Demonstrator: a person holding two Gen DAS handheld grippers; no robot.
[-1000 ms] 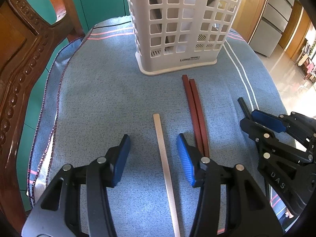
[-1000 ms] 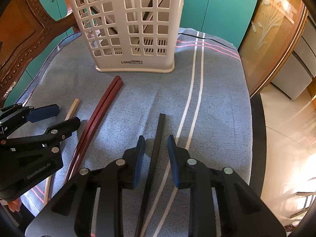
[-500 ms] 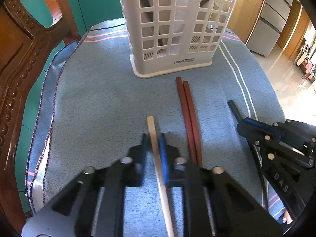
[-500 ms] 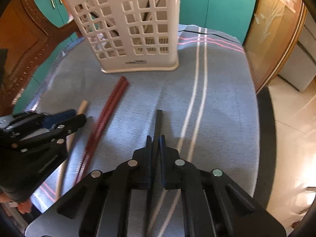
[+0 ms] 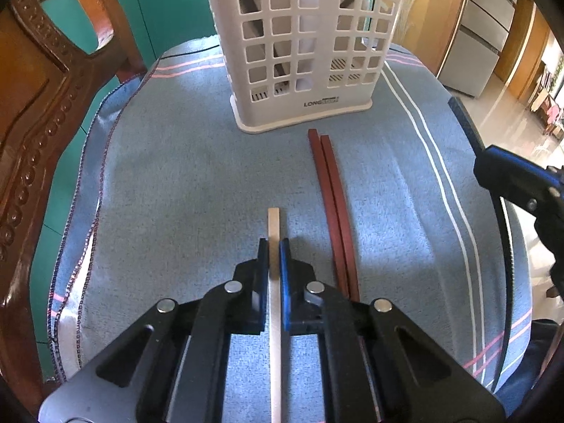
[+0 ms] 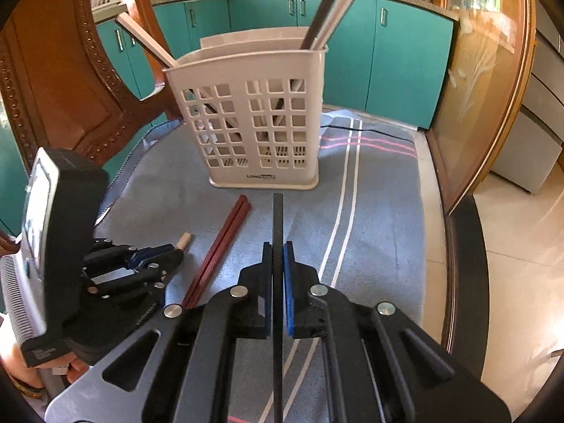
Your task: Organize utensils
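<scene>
Both grippers closed since prior | left gripper (image 5: 274, 246) clamps pale chopstick (image 5: 274, 222) | right gripper (image 6: 278, 248) clamps black chopstick (image 6: 277, 218)

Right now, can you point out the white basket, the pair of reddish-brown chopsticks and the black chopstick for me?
white basket (image 6: 246, 123): right wrist view, on its slotted front wall.
reddish-brown chopsticks (image 5: 335, 204): left wrist view, midway along the pair lying on the cloth.
black chopstick (image 6: 277, 218): right wrist view, on the shaft ahead of the tool.

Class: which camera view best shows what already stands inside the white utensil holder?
The right wrist view: it looks over the utensil holder and its rim, where a dark stick and pale sticks lean out. The left wrist view cuts off the top, giving only glimpses through the holes.
</scene>
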